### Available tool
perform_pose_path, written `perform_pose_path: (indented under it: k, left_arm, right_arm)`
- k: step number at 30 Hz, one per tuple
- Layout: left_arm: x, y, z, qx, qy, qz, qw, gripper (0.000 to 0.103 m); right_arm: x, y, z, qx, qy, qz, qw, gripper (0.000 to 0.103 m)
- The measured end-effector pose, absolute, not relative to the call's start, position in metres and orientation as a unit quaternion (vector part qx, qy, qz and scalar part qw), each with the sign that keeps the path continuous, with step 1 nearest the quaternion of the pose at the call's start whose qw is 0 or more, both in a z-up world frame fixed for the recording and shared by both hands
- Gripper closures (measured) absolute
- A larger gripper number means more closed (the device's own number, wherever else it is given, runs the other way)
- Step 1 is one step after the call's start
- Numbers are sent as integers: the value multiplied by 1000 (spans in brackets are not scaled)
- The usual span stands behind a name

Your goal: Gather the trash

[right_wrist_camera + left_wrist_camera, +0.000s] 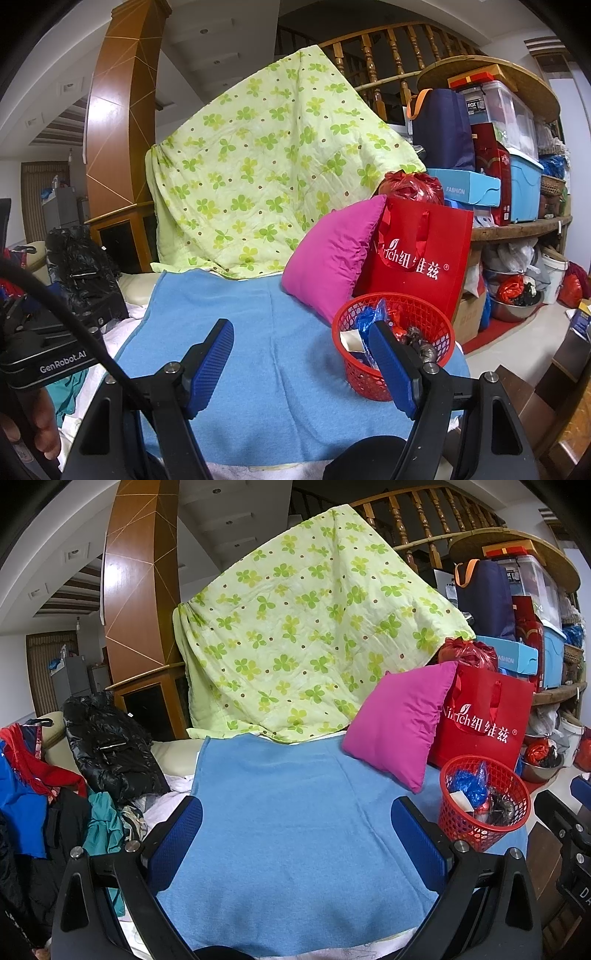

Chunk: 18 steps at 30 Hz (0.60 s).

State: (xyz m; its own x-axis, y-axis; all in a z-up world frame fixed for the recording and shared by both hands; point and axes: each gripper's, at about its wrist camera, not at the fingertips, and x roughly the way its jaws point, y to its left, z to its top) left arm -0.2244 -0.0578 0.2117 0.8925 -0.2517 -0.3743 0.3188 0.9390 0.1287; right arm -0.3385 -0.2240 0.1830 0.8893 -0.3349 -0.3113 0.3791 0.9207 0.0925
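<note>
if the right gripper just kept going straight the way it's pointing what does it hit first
Probably the blue towel: the right gripper is open, empty, and angled slightly down over it. Beyond that lies the green clover quilt. The red basket sits by its right finger and might get clipped; depth is unclear.

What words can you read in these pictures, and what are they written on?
"Nirich" plus Chinese characters "纽维兹" and "®": red paper shopping bag.
"FASHION": light blue cardboard box.
"ROX": label on clear plastic storage bin.
"GenRobot.AI": black body of left gripper.
Gold print on the dark red box: too blurred.
</note>
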Motion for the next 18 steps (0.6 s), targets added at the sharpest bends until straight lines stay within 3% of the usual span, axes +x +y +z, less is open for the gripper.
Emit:
perform_pose_path:
  k: [18]
  left_arm:
    - [-217, -56, 202, 97, 185, -151, 966, 1]
  right_arm:
    - [-330, -237, 189, 76, 139, -195, 968, 24]
